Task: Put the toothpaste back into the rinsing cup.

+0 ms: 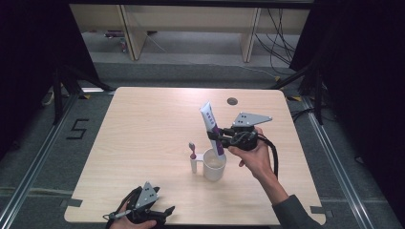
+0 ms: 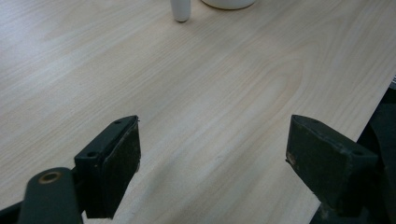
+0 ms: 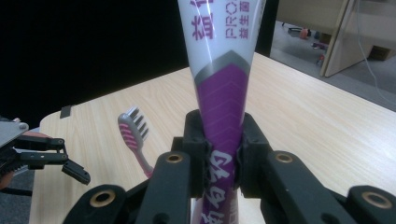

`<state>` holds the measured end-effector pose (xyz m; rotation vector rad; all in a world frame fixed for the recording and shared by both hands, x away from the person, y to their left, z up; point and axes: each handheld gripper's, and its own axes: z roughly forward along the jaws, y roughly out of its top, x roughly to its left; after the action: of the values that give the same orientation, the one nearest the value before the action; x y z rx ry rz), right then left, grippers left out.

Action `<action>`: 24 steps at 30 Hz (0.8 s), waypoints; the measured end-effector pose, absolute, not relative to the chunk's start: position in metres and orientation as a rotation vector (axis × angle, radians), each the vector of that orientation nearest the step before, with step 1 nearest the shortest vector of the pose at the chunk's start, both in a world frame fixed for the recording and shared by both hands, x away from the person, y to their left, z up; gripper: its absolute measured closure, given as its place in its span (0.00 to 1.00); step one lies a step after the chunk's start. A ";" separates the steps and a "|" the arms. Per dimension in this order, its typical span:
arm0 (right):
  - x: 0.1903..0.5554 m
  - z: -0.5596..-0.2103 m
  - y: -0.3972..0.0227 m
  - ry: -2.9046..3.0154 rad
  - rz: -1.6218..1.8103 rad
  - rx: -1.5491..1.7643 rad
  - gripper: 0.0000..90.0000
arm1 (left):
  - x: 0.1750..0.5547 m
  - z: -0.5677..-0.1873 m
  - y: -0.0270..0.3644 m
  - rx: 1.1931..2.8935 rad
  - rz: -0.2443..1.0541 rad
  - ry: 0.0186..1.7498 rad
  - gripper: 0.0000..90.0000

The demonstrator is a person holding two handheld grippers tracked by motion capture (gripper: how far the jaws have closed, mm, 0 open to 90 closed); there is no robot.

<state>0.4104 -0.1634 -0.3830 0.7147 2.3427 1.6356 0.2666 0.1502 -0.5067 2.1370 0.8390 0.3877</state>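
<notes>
A white and purple toothpaste tube is held nearly upright, tilted a little to the left, with my right gripper shut on its lower purple part. The tube's bottom end hangs at the mouth of a white mug in the middle of the table. In the right gripper view the jaws of my right gripper press both sides of the tube. A pink-headed toothbrush stands upright just left of the mug. My left gripper rests at the table's near edge, its jaws open and bare.
The light wooden table has a small round grommet near its far edge. Beyond the table lie grey floor, wooden furniture legs and cables. In the left gripper view the toothbrush base and the mug's bottom stand ahead.
</notes>
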 end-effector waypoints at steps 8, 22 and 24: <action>0.410 -0.396 -0.162 2.371 1.627 0.740 0.86 | 0.266 -0.507 0.150 2.132 0.381 0.842 0.19; 0.409 -0.415 -0.158 2.379 1.621 0.706 0.86 | 0.267 -0.507 0.150 2.144 0.390 0.835 0.19; 0.408 -0.418 -0.158 2.395 1.620 0.732 0.86 | 0.265 -0.507 0.149 2.122 0.375 0.847 0.19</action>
<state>0.4082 -0.1585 -0.4181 0.7325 2.3955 1.6196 0.2653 0.1486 -0.5073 2.1224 0.8474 0.3750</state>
